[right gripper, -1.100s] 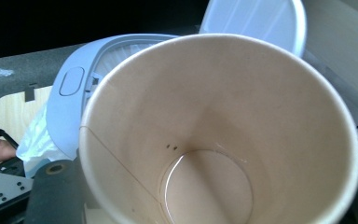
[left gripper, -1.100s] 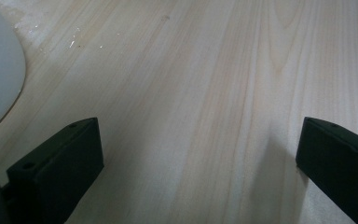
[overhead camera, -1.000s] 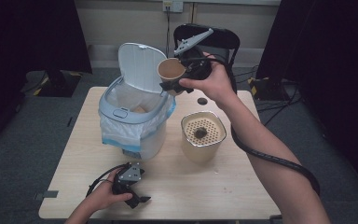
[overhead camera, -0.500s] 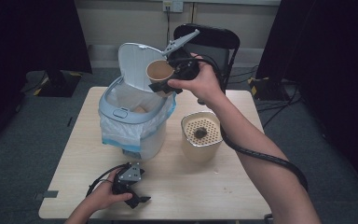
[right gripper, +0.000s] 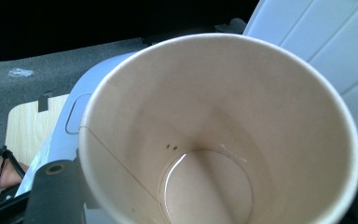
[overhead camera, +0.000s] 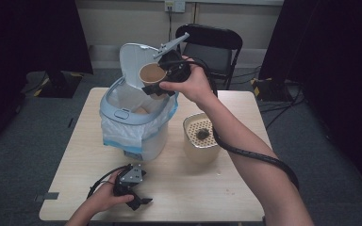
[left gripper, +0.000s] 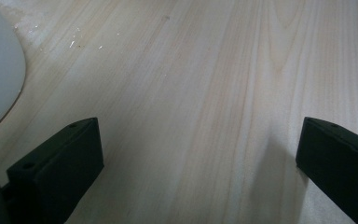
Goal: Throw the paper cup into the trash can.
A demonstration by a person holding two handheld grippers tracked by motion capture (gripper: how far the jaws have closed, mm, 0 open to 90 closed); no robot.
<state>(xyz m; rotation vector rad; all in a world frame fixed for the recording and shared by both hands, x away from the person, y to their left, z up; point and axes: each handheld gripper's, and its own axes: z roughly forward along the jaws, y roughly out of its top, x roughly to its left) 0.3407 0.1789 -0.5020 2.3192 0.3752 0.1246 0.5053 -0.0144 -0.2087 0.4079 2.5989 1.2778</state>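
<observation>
A paper cup (overhead camera: 152, 75) sits pinched between the jaws of the right gripper (overhead camera: 162, 80), its empty mouth tipped toward the camera, held above the open rim of the lined white bin (overhead camera: 122, 115), just in front of the raised lid (overhead camera: 133, 61). The left gripper (overhead camera: 134, 195) rests low on the wooden table (overhead camera: 207, 197), its jaws spread wide with only bare tabletop between them.

- You've got a light wood table (overhead camera: 245, 197) on grey carpet floor (overhead camera: 19, 179).
- Black folding chair (overhead camera: 215, 43) behind it, near back wall (overhead camera: 122, 23), which is pale w/ a wall outlet (overhead camera: 175, 5) up top.
- Black curtains (overhead camera: 28, 37) both sides.
- Cables (overhead camera: 273, 89) on floor, right of chair.
</observation>
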